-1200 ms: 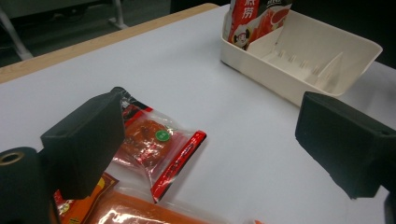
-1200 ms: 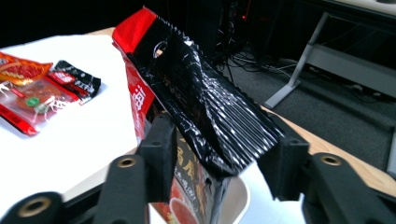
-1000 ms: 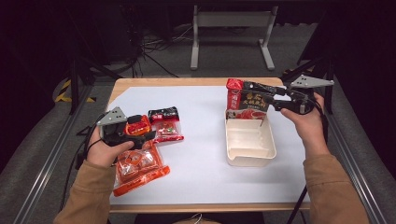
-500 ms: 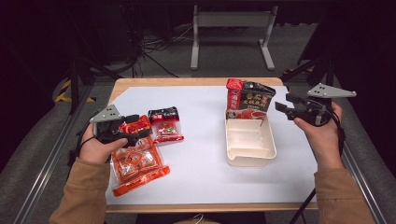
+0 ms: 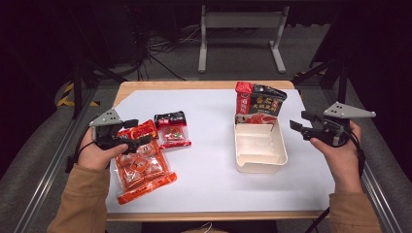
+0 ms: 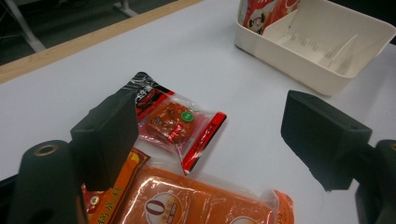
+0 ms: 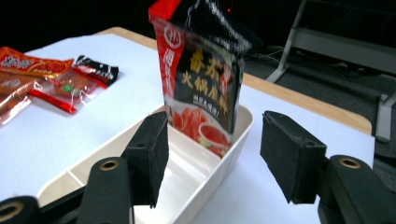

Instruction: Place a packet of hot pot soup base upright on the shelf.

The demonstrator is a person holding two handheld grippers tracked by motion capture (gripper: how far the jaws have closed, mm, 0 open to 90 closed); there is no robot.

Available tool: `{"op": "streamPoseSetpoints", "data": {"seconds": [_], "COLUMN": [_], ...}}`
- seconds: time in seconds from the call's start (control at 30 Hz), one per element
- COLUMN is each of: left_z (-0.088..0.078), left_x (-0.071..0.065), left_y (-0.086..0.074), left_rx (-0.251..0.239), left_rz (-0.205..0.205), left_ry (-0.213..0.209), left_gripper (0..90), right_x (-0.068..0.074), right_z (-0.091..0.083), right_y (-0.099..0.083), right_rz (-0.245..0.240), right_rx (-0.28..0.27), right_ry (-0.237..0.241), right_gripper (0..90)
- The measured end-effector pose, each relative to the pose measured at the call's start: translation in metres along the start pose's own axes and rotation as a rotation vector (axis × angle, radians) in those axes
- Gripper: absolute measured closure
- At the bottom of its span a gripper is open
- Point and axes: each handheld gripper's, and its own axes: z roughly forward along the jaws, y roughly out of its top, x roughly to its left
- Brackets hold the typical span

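One pouch stands in the tray; both grippers gape empty. Next, the left gripper must clamp the orange packet, while the right gripper waits

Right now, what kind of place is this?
Probably a lab or recording workspace, not a kitchen: a white-topped table in a dark room, cables on the floor behind, and a bare metal stand.

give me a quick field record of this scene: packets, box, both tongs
box: white divided box right of centre on the table, near compartments bare
pouch: black and red pouch upright in the box's far end
small packet: flat on the table at left
big packet: orange, flat, nearest the left tongs
left tongs: open, over the orange packets, gripping nothing
right tongs: open, right of the box, holding nothing
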Motion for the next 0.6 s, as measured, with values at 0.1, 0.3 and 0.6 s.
{"op": "streamPoseSetpoints", "data": {"seconds": [0.1, 0.3, 0.6], "left_z": [-0.002, -0.008, -0.019], "left_x": [0.004, 0.015, 0.028], "left_y": [-0.002, -0.006, -0.014], "left_rx": [0.010, 0.008, -0.034], "left_rz": [-0.002, -0.019, -0.039], "left_ry": [0.001, 0.031, 0.090], "left_gripper": [18.1, 17.5, 14.7], "right_x": [0.000, 0.003, 0.001], "right_z": [0.000, 0.007, 0.012], "right_y": [-0.008, -0.029, -0.042], "right_rz": [0.010, 0.028, 0.041], "right_rx": [0.009, 0.014, 0.045], "right_ry": [0.012, 0.035, 0.032], "right_gripper": [40.9, 39.4, 38.8]}}
